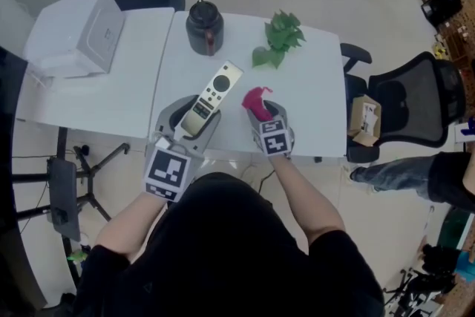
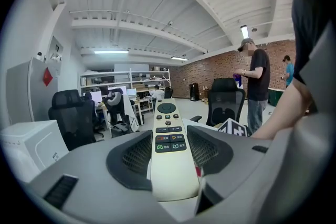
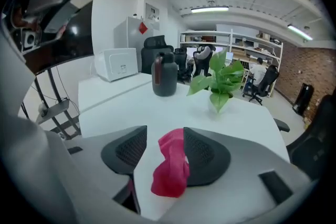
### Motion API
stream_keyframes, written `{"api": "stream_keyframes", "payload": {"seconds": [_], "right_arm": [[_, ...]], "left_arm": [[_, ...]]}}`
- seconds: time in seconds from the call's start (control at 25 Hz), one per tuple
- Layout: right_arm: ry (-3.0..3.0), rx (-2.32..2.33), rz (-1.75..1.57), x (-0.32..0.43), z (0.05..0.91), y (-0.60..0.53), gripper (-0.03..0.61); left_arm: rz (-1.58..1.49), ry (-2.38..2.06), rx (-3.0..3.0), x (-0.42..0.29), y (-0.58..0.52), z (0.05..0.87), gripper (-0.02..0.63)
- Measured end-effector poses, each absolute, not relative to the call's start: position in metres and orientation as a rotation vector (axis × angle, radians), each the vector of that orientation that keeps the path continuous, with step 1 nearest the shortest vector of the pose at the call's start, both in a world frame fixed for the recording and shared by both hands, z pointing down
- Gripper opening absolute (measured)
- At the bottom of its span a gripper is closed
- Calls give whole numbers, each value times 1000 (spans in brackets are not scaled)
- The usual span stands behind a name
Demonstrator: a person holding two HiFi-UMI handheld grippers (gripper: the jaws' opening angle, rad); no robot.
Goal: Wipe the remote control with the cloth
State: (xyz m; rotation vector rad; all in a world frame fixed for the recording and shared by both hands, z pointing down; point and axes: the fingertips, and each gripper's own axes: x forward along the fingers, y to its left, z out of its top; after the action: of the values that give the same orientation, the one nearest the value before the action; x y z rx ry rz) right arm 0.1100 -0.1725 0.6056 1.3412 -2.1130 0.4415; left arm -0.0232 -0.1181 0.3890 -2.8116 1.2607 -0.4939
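The left gripper point(image 1: 194, 117) has its jaws pressed on the near end of the remote control point(image 1: 211, 98), one pad against each long side, with the button face up. The remote's long axis runs away from me and slightly to the right, over the table point(image 1: 312, 85). The right gripper point(image 3: 164, 139) has its jaws spread. The red cloth point(image 3: 172, 168) stands bunched between them and leans on the right-hand pad, with a clear gap to the other pad. It appears to rest on the table rather than hang from the pad, though the views do not settle this. The cloth lies just to the right of the remote's far half, so the right gripper is the nearer one. I judge the next move to be closing the right jaws on the cloth, then carrying it left across the button face and along the long axis.
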Motion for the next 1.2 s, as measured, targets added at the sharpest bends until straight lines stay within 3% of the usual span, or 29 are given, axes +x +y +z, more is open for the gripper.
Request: {"api": "stream_keyframes", "payload": {"seconds": [0.16,0.6,0.68,0.88,1.2], "right_arm": [[-2011,1287,473,120,645,-185,245],[-1824,1156,706,132,714,-184,244],[-1813,1160,711,135,717,-184,196],[-1796,1176,723,139,715,-180,135],[-2109,1292,608,127,625,-189,124]], "left_arm": [[-497,1244,-2803,-20,-115,381,212],[-552,1254,-2788,-23,-110,382,212],[-562,1257,-2783,-24,-110,383,212],[-586,1260,-2781,-24,-109,388,212],[-603,1282,-2736,-24,-122,398,212]]}}
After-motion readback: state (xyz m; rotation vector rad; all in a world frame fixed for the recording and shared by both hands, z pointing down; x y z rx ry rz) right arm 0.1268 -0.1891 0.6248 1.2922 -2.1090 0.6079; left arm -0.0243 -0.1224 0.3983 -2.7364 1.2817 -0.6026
